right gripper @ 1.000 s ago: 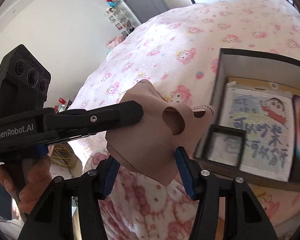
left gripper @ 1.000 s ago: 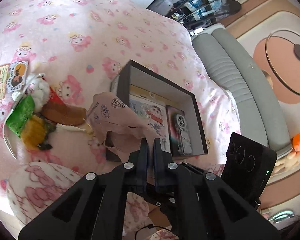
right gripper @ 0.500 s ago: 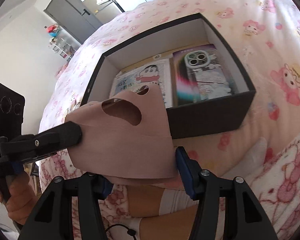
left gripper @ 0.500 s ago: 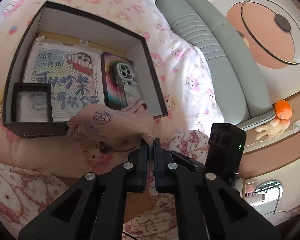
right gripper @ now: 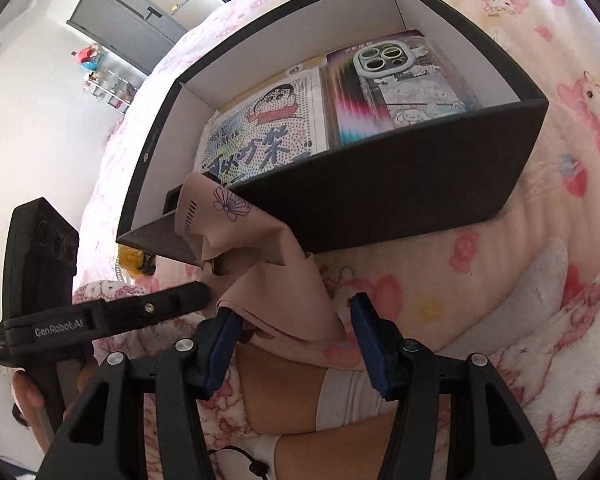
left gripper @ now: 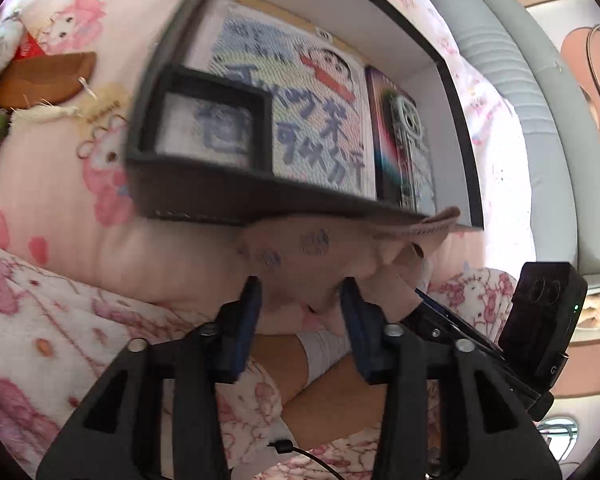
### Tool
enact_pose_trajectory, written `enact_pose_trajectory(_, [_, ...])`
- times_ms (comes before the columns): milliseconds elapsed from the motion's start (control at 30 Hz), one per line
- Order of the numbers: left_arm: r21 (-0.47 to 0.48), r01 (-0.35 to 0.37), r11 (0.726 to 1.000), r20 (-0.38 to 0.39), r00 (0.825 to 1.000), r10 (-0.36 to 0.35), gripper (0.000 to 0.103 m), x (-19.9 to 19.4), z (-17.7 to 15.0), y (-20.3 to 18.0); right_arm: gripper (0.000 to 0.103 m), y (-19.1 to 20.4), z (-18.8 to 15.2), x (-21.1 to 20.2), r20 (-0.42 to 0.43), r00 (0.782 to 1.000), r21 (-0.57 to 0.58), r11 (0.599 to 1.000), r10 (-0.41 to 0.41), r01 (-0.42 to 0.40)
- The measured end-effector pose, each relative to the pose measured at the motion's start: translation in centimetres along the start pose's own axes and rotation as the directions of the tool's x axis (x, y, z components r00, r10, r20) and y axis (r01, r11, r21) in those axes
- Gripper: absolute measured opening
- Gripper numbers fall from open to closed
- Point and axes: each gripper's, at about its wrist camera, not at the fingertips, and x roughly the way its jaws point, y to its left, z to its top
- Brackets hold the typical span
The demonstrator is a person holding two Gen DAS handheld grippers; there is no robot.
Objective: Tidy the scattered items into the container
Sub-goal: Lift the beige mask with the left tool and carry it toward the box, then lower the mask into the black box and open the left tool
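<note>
2 grippers are right at the near wall of the box (right gripper: pixel 380 200) and the risk is obvious: the pink face mask (right gripper: pixel 268 272) is draped over that wall's rim, most of it hanging outside, so i'd guess it slides down onto the bedspread (left gripper: pixel 60 200) instead of dropping in. the cause would be letting go too soon, before the cloth is far enough over the edge.

left gripper (left gripper: pixel 300 300) has just been opening, its jaws now spread with the mask (left gripper: pixel 320 256) loose between the blue pads, not pinched as far as i can see. right gripper (right gripper: pixel 296 320) is spread wide too, the mask's lower edge lying between its fingers, touching or not i can't tell.

further in, the box already holds a small black frame (left gripper: pixel 208 120), a cartoon sheet (right gripper: pixel 268 128) and a phone case (right gripper: pixel 400 84). beyond it on the bedspread, a brown comb (left gripper: pixel 44 80) waits.
</note>
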Motion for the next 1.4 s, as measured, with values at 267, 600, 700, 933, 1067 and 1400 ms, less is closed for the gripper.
enact_pose_trajectory(267, [0.002, -0.047, 0.999, -0.053, 0.998, 0.047, 0.049, 1.5, 0.3, 1.6, 0.052, -1.3, 0.3, -2.4, 0.145, 0.981, 0.075, 0.987, 0.133, -0.145])
enact_pose_trajectory(600, [0.051, -0.137, 0.989, -0.033, 0.99, 0.138, 0.053, 2.8, -0.4, 1.8, 0.052, -0.5, -0.3, 3.9, -0.056, 0.996, 0.0, 0.998, -0.067, 0.068])
enact_pose_trajectory(700, [0.078, -0.184, 0.98, -0.011, 0.983, 0.186, 0.039, 2.6, -0.8, 2.0, 0.05, -1.4, -0.8, 6.1, -0.113, 0.993, 0.016, 0.999, -0.036, 0.038])
enact_pose_trajectory(933, [0.173, -0.077, 0.982, 0.017, 0.997, 0.075, 0.006, -1.4, -2.9, 0.4, 0.018, 0.8, -1.9, 3.7, -0.073, 0.994, -0.084, 0.992, 0.083, -0.089])
enact_pose_trajectory(1067, [0.243, -0.003, 0.97, 0.043, 0.999, -0.008, 0.005, -5.3, -3.1, -2.0, 0.016, 1.9, -1.5, -0.6, 0.019, 0.99, -0.112, 0.984, 0.143, -0.14])
enact_pose_trajectory(1400, [0.351, 0.031, 0.936, 0.217, 0.969, -0.114, 0.004, -12.9, 3.3, -8.7, 0.016, 5.6, 5.8, -9.0, 0.223, 0.954, -0.324, 0.938, 0.2, -0.121])
